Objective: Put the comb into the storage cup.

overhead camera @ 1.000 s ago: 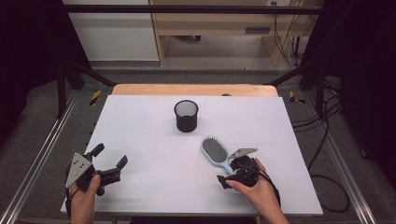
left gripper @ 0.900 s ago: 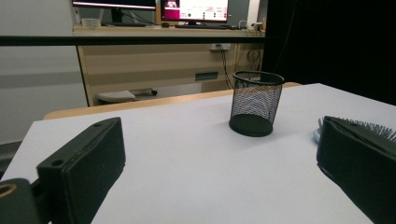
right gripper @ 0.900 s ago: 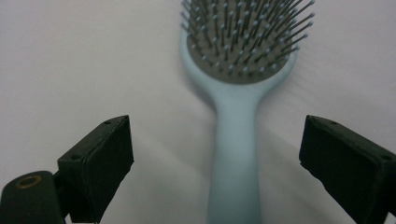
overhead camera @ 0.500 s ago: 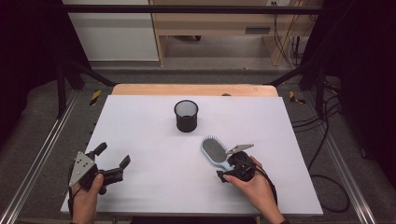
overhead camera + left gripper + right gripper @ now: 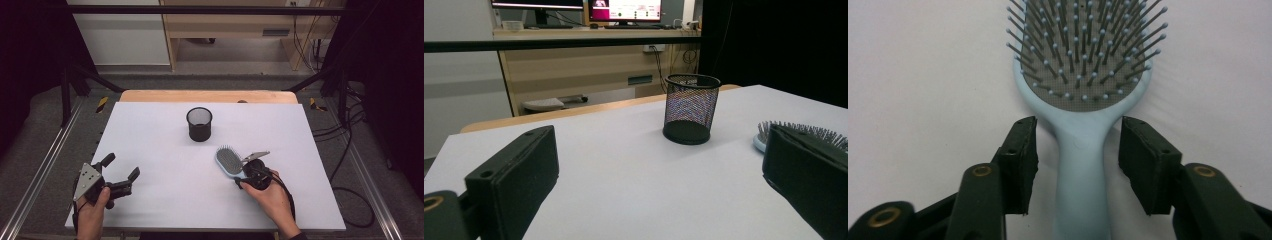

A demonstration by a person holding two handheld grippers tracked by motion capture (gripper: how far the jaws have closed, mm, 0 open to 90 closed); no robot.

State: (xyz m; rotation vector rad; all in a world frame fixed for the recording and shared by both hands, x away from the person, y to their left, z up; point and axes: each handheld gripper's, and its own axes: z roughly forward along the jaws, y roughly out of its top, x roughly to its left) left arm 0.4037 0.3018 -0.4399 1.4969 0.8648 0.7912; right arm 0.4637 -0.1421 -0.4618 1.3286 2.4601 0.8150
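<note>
A light blue hairbrush [image 5: 227, 161] lies bristles up on the white table [image 5: 165, 135], right of centre, with its handle toward the person. My right gripper [image 5: 242, 175] straddles that handle. In the right gripper view the brush [image 5: 1083, 75] points away. The handle runs between the two pads of the right gripper [image 5: 1078, 145], with a gap on each side. These jaws have just been closing around the handle but do not press on it. My left gripper [image 5: 121, 166] rests at the front left, open and holding nothing; its jaws stand wide apart in the left gripper view [image 5: 661, 150].
A black mesh cup [image 5: 199, 124] stands upright behind the brush, near the table's middle; it is also in the left gripper view [image 5: 690, 107]. A wooden strip edges the far side of the table. Metal rails and cables run along both sides.
The right hand has crept slightly forward along the brush handle. The left hand, the brush and the cup stay where they were.
</note>
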